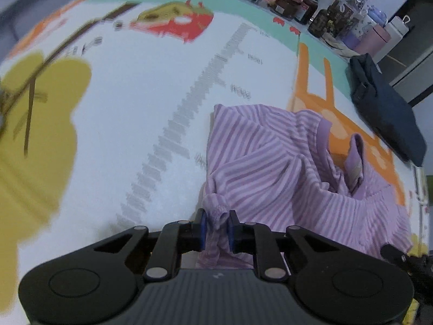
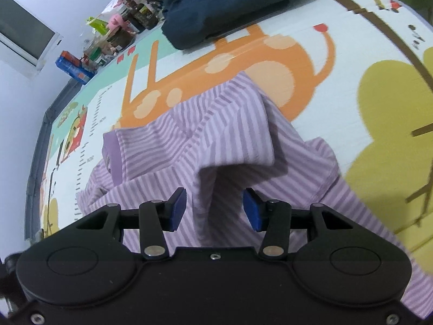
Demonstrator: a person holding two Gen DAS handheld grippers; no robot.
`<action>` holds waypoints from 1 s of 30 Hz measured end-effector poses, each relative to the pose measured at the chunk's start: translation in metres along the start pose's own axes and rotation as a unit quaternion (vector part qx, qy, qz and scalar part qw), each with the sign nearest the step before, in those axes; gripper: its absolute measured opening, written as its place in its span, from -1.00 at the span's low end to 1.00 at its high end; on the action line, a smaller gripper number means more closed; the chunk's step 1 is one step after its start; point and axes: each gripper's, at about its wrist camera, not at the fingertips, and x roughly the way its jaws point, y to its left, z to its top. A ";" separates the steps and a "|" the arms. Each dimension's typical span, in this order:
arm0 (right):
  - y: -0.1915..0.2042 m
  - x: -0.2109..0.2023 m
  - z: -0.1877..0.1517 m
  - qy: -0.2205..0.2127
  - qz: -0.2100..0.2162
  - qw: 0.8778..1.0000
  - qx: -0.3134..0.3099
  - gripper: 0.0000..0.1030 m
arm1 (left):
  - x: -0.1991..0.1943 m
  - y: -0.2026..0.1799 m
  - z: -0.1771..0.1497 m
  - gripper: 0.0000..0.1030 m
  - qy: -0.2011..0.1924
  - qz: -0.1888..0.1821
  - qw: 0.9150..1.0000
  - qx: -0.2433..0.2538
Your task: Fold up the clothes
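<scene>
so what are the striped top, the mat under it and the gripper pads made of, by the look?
Striped top: soft knit, probably cotton jersey; matte, drapes in loose folds, plain lilac ribbed-looking neckband.
Mat: likely foam or vinyl play mat; smooth printed cartoon surface, fine ridged texture in the right wrist view.
Gripper pads: blue, matte, rubbery-looking; arms hard black plastic with metal pins.
</scene>
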 end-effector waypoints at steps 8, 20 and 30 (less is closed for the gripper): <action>0.021 0.017 -0.013 0.001 -0.006 0.999 0.036 -0.12 | 0.020 -0.022 0.062 -0.66 -0.008 0.049 0.991 0.125; 0.004 -0.009 -0.013 -0.028 0.026 0.991 0.125 -0.12 | -0.011 0.004 0.051 -0.57 -0.030 0.024 0.991 0.129; -0.019 -0.014 0.000 -0.041 0.129 0.972 0.193 -0.12 | -0.058 0.017 0.017 -0.45 -0.034 -0.035 0.997 0.066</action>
